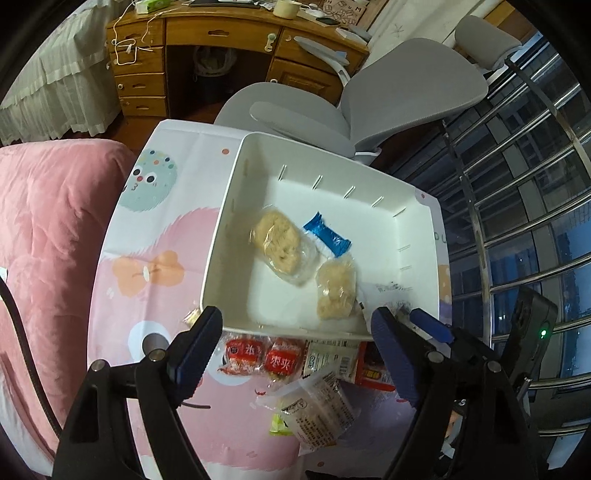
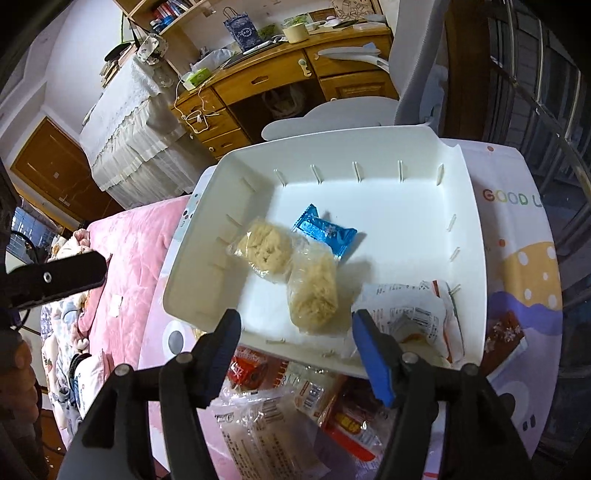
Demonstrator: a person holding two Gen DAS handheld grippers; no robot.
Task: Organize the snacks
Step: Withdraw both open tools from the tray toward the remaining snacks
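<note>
A white bin [image 1: 236, 206] stands on the table and holds two clear-wrapped beige cakes [image 1: 277, 243] [image 1: 336, 291] and a blue packet [image 1: 327, 234]. My left gripper [image 1: 297, 325] hangs open over the bin's near rim with nothing between its fingers. Under it on the table lie red packets [image 1: 242, 354] and a clear-wrapped snack [image 1: 317, 410]. In the right wrist view my right gripper [image 2: 297, 325] is open above the same bin [image 2: 192, 266]. A white printed packet [image 2: 410, 317] lies in the bin's near right corner, just outside the right finger. More loose snacks [image 2: 266, 435] are piled below.
The table carries a pink cartoon cloth [image 1: 147, 258]. A pink quilt [image 1: 48, 240] lies to its left. A grey chair [image 1: 406, 88] and a wooden desk [image 1: 221, 33] stand behind it. Metal window bars [image 1: 517, 221] run along the right.
</note>
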